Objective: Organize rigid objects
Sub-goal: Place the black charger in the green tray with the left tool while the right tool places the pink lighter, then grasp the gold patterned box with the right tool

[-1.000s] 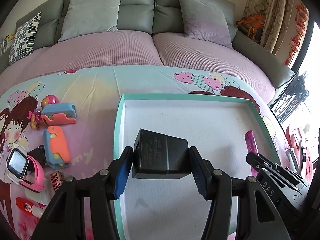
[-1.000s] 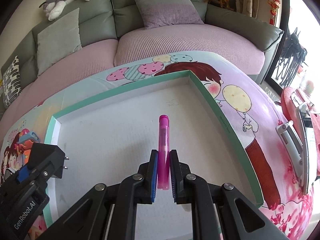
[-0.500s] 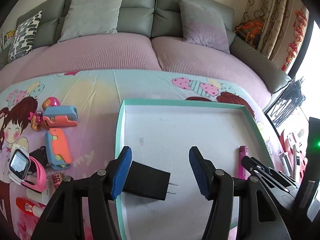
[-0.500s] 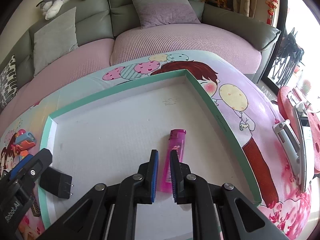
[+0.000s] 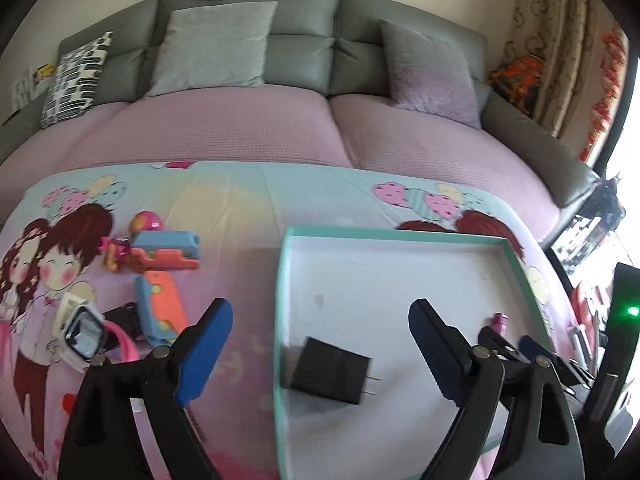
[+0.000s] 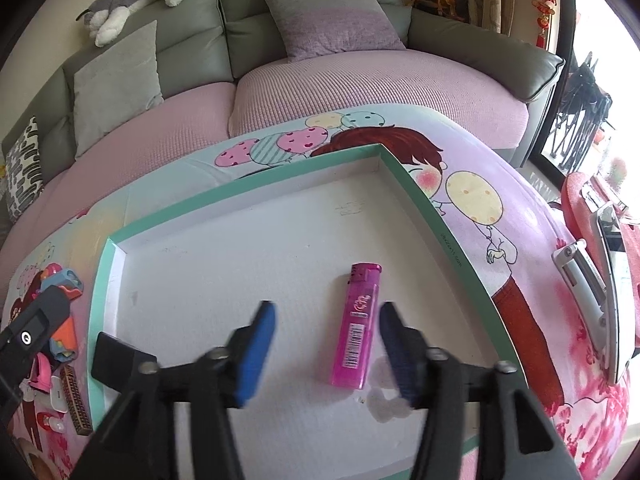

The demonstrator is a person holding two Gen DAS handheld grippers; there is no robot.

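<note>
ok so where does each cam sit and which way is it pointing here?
Left wrist: on the left gripper, angled down at the tray's left side and black charger; its own fingers opening, clear of it.
Right wrist: on the right gripper, angled down at the pink lighter; own fingers opening around it, not touching.
Shared: tray, charger, lighter, sofa; each sees the other gripper.

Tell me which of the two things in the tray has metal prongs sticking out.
The black charger, by the tray's left wall; the pink lighter has none.
</note>
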